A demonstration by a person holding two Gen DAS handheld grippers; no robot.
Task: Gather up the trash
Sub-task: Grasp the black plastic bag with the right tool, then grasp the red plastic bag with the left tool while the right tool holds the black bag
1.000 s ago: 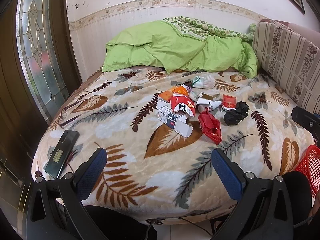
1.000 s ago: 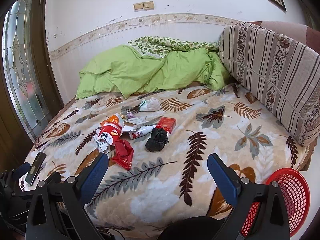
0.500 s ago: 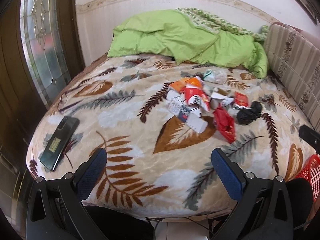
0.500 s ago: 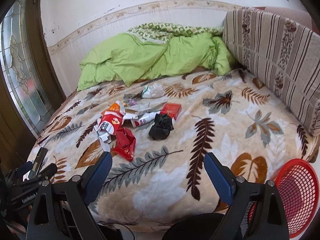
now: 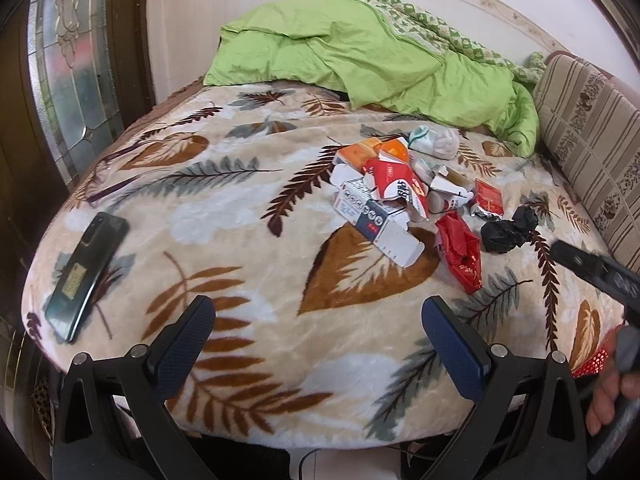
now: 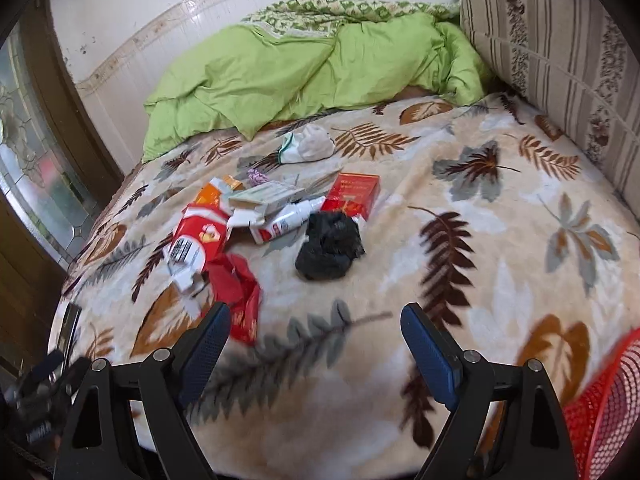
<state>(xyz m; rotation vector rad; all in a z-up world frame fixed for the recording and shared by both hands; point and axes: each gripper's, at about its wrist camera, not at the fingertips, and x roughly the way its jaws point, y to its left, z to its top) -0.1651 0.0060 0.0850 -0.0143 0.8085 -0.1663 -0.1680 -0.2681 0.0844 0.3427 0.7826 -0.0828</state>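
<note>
You've brought both grippers closer over the bed; the red wrapper lies upper left of your right gripper, nearer it than your left gripper, jaws wide and empty on both.

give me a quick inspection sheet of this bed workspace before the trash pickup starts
surface: bed blanket, leaf print, soft and uneven.
job's things: trash pile mid-bed: torn boxes, white bottle, red pack, red wrapper, black bag; red basket at the bed's right edge.
clutter: phone lying alone near the left edge; white wad by the green quilt.
grippers: left gripper and right gripper both open, empty, above the near edge.
cables: one thin dark cable below the bed edge.
surroundings: striped cushion, glass door, tiled wall.
</note>
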